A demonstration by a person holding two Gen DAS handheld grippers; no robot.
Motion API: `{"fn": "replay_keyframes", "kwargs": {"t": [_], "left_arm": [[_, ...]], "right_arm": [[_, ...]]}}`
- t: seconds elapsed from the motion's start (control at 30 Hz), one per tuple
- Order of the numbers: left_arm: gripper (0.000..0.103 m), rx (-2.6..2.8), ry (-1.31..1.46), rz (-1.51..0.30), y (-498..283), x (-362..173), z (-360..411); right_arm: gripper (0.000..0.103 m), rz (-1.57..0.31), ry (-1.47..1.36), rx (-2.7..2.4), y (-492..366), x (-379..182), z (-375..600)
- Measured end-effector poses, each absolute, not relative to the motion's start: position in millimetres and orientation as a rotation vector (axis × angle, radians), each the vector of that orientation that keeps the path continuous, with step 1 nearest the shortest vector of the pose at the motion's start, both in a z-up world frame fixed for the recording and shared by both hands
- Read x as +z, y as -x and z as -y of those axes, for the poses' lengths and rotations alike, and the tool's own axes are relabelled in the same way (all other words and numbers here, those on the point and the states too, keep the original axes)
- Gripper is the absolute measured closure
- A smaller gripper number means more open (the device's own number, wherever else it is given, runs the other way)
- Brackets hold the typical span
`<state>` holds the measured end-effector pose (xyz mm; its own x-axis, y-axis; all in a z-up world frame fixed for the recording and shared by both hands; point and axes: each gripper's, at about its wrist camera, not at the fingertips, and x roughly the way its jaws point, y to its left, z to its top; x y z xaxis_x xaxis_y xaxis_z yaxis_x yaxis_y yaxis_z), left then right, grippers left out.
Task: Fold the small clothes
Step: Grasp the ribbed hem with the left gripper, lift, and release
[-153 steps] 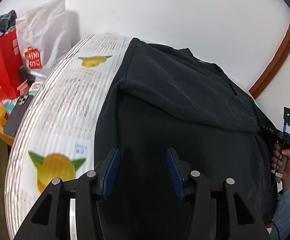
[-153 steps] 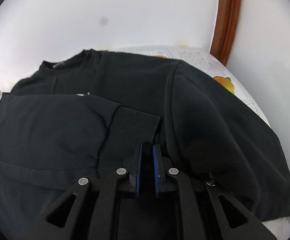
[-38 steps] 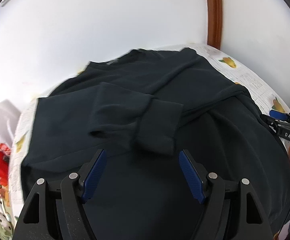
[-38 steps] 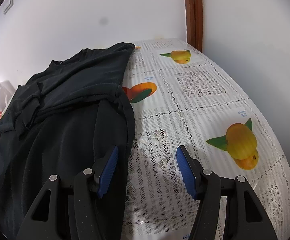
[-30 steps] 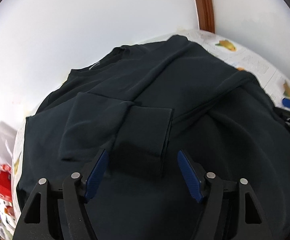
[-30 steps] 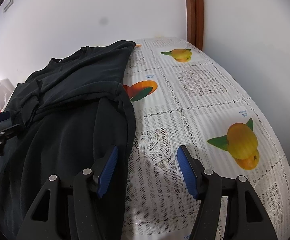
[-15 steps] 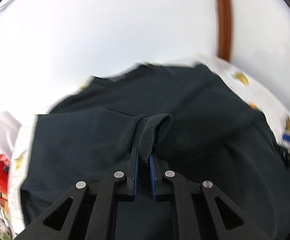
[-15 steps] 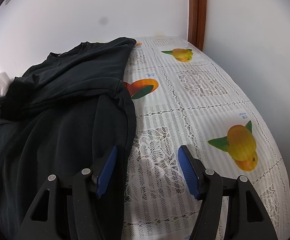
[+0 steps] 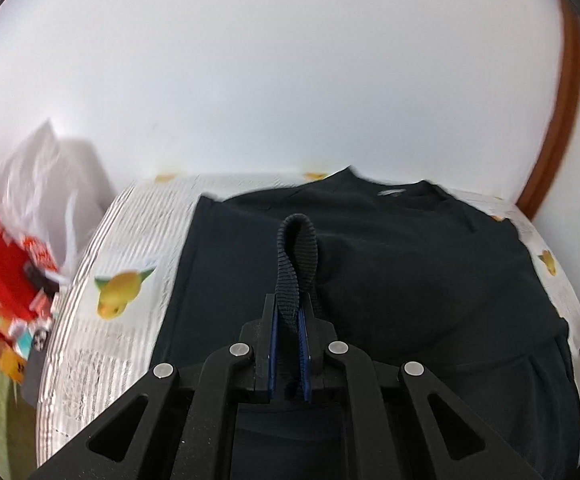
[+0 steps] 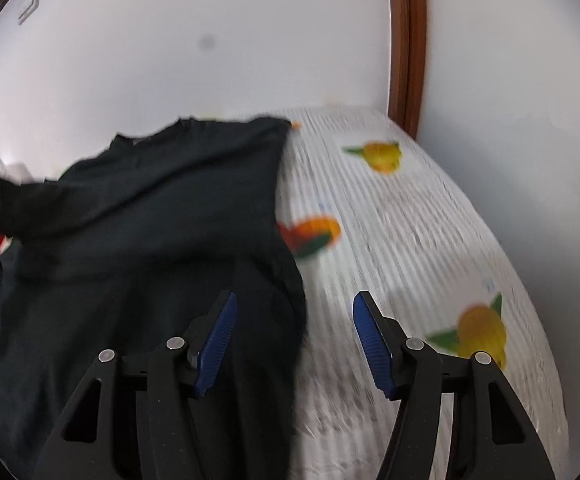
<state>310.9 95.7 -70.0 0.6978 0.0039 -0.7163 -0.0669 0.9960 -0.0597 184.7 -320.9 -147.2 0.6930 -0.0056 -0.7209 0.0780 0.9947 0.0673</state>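
Black long-sleeved sweatshirt [image 9: 430, 288], spread flat over the table's [image 9: 101, 332] left and middle part, neckline toward the far edge by the wall, hem at the near edge. Right side edge short of the table's right edge. Ribbed cuff [image 9: 296, 264] of one sleeve lifted off the body, doubled into an upright loop, pinched at its base.

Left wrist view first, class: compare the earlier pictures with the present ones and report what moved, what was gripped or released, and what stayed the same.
The left gripper, open above the folded sleeve a second ago, has closed on the ribbed black sleeve cuff and lifted it off the black long-sleeved sweatshirt, carrying it towards the left side. The right gripper stays open and empty over the sweatshirt's edge on the white lace tablecloth with fruit prints.
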Motion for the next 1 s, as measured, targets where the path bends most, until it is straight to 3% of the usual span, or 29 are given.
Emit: {"fn": "replay_keyframes", "kwargs": {"t": [0.23,0.4,0.53,0.8,1.0], "left_arm": [[0.092,0.057,0.2,-0.923,-316.5,-114.0,-124.4],[0.09,0.105,0.148,-0.923,-311.9,-115.7,-129.0],[0.089,0.086,0.143,-0.915,-301.7,-110.0,-135.6],[0.058,0.089,0.103,-0.883,-260.6,-94.6,-140.2],[0.044,0.082,0.098,-0.886,-212.9,-97.9,-146.4]], "right_arm": [[0.043,-0.814,-0.115,-0.075,-234.1,-155.5,302.9],[0.043,-0.923,-0.123,-0.137,-261.2,-177.5,302.7],[0.043,-0.904,-0.097,-0.159,-250.7,-164.1,298.9],[0.037,-0.854,-0.058,-0.189,-195.2,-142.7,297.7],[0.037,-0.926,-0.104,-0.133,-143.6,-158.2,307.6]]}}
